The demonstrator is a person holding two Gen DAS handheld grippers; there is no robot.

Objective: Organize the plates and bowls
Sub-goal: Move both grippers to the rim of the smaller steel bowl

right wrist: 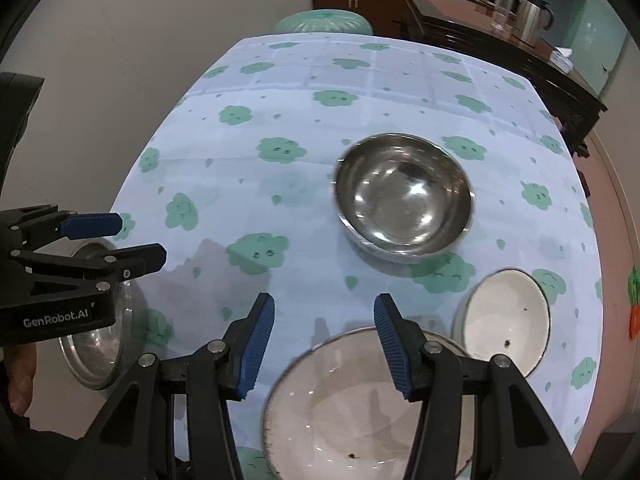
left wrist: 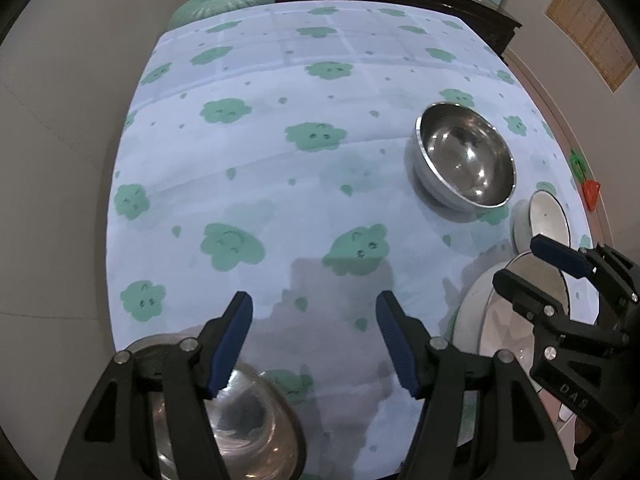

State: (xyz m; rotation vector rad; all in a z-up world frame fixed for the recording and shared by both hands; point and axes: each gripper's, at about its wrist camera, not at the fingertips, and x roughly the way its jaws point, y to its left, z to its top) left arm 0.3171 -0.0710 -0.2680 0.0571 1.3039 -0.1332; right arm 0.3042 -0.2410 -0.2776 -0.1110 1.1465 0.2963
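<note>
**Four dishes apart on the bench, nothing stacked yet**

Bench (right wrist: 360, 80) carries a pale blue cloth with green cloud prints. Dishes in view: one large steel bowl (right wrist: 404, 196) upright toward the middle-right; one small white bowl (right wrist: 506, 320) just beside it on the near right; one wide white plate (right wrist: 360, 412) at the near edge, directly under the right gripper (right wrist: 324, 344); one second steel bowl (left wrist: 240, 420) at the near left edge, under the left gripper (left wrist: 314, 344).

Fingers: both pairs stand apart with only cloth or dish surface showing between the blue pads. Neither holds anything. Both point steeply down at the bench.

Progress, judged from the layout: at or near the start. No dish sits inside or on another; the white bowl and plate lie close together, whether touching I cannot tell. The two steel bowls are well apart, at opposite sides.

Left to do, as I read it: nest the two steel bowls, pair or group the white pieces, settle them in one tidy spot. Each gripper hangs over a near-edge dish, so a first pick-up seems imminent.
</note>
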